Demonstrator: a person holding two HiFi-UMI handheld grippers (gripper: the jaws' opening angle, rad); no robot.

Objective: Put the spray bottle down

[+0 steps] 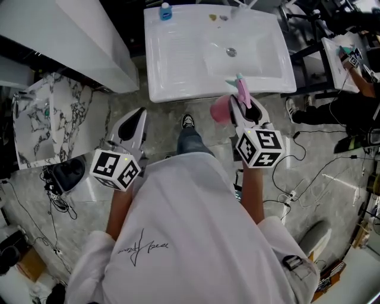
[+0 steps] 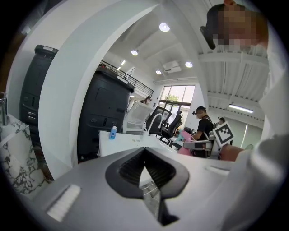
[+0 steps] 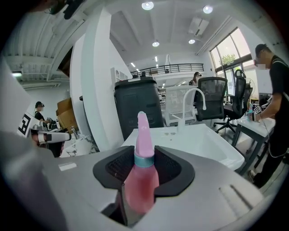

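- The floor (image 1: 160, 127) is grey marble-look stone, with loose cables (image 1: 314, 178) trailing over it on the right.
- A big white sink basin (image 1: 178, 65) sits straight ahead, with a curved white faucet (image 3: 195, 95) at its back edge.
- A fat white pillar (image 3: 92, 90) stands left, and a tall black cabinet (image 3: 137, 106) is just beside it.
- Black office chairs (image 3: 213, 97) sit near tall windows (image 3: 230, 56).
- The round ceiling lights (image 3: 147, 6) are on, and a railed balcony (image 3: 167, 68) runs along the far wall.

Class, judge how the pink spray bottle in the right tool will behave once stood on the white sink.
Probably tippy: the pink spray bottle is tall and narrows to a slim nozzle. Likely light, slightly squashy plastic, since its body looks translucent in the right tool. It could slide on the glossy white sink.
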